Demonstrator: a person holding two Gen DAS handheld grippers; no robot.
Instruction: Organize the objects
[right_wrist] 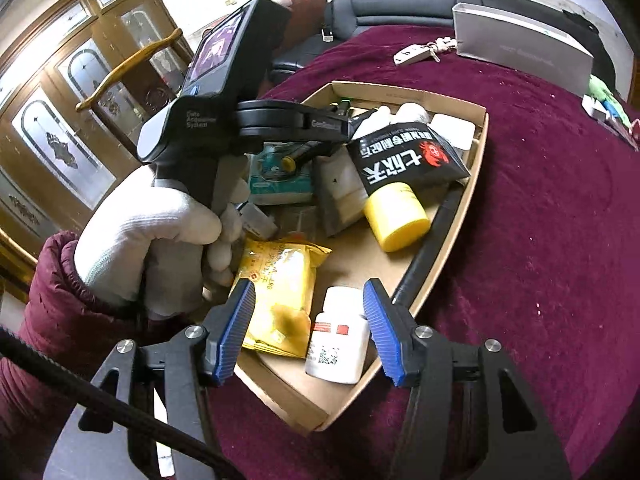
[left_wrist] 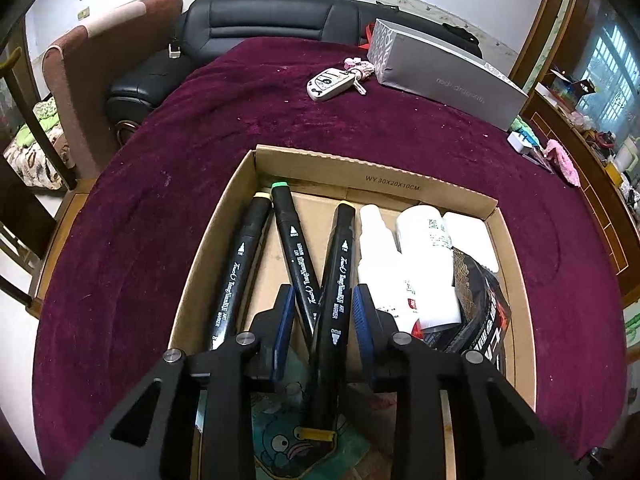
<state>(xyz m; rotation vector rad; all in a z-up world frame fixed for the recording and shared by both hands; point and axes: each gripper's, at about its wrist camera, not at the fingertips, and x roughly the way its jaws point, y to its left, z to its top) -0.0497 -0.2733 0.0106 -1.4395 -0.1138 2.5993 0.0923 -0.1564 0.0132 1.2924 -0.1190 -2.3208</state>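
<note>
The left gripper (left_wrist: 323, 312) is standing open over the shallow brown cardboard box (left_wrist: 372, 176), a black art marker with a yellow cap (left_wrist: 335, 292) lying loose between its blue pads (left_wrist: 285, 320). The right gripper (right_wrist: 308, 332) is hovering with its jaws parted; a small white pill bottle (right_wrist: 338, 340) is lying in the box between them, untouched, a yellow snack packet (right_wrist: 280, 292) just left.

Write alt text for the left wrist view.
The left gripper hangs open over a cardboard box on a maroon cloth, a black marker lying loose between its blue pads. Two more markers, white bottles and a black packet fill the box.
</note>
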